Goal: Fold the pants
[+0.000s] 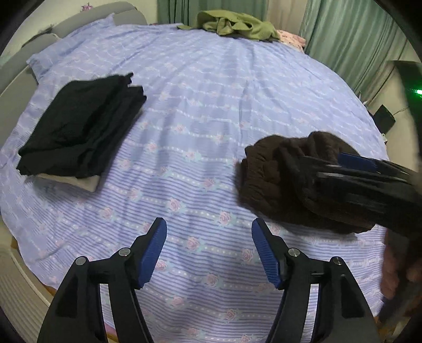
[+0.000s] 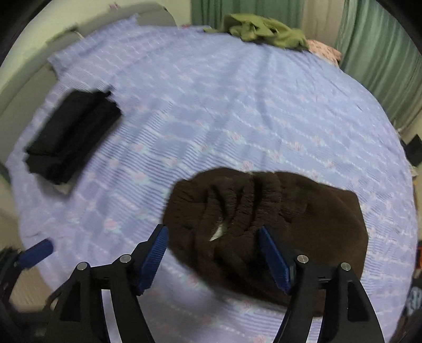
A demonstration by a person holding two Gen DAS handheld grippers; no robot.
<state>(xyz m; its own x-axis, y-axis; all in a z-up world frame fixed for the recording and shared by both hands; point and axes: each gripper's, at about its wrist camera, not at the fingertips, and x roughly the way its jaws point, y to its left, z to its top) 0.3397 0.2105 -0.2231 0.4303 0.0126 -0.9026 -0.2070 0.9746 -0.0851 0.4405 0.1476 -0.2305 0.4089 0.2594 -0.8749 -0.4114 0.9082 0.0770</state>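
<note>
Dark brown fleece pants (image 2: pixel 266 224) lie crumpled on the lilac flowered bedsheet (image 2: pixel 211 105), near the bed's front right. My right gripper (image 2: pixel 213 252) is open just above their near edge, one blue pad on each side of the bunched fabric, holding nothing. In the left wrist view the same brown pants (image 1: pixel 279 182) sit to the right, with the right gripper (image 1: pixel 350 168) over them. My left gripper (image 1: pixel 209 250) is open and empty over bare sheet, left of the pants.
A folded black garment (image 1: pixel 79 129) lies on a white one at the left of the bed; it also shows in the right wrist view (image 2: pixel 73 134). A crumpled olive garment (image 1: pixel 234 25) lies at the far edge. Green curtains (image 1: pixel 350 39) hang behind at the right.
</note>
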